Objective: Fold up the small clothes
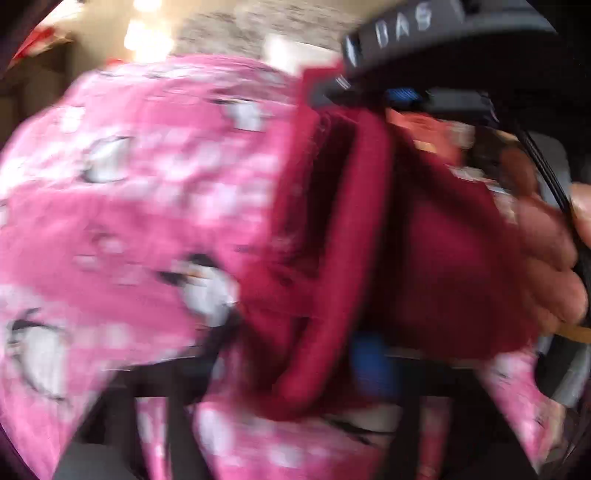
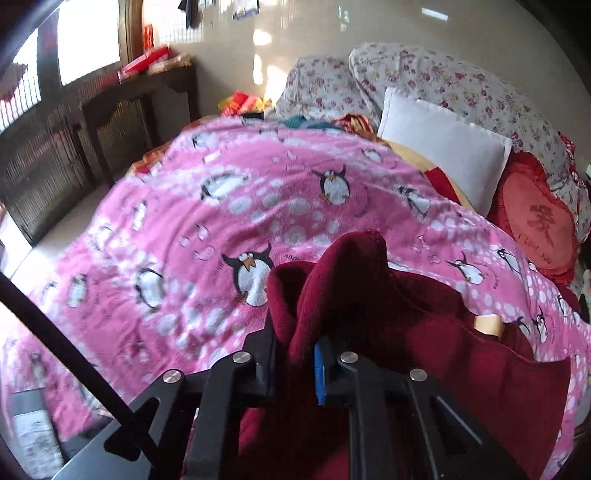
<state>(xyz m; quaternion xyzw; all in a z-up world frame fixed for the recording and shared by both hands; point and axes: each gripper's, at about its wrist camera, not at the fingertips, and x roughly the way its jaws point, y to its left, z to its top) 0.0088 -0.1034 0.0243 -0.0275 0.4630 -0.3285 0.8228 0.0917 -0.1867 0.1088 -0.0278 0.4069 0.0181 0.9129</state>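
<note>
Showing only blurred lettering (image 1: 404,24), unreadable

We are counting one dark red garment (image 2: 388,295) bunched between the right gripper's fingers. Ahead of that gripper we are seeing one pink penguin blanket (image 2: 258,192). Beyond the blanket, to the gripper's right, we are counting three pillows: one white (image 2: 443,147), one floral (image 2: 461,81), and one red heart-shaped (image 2: 535,221).
</note>
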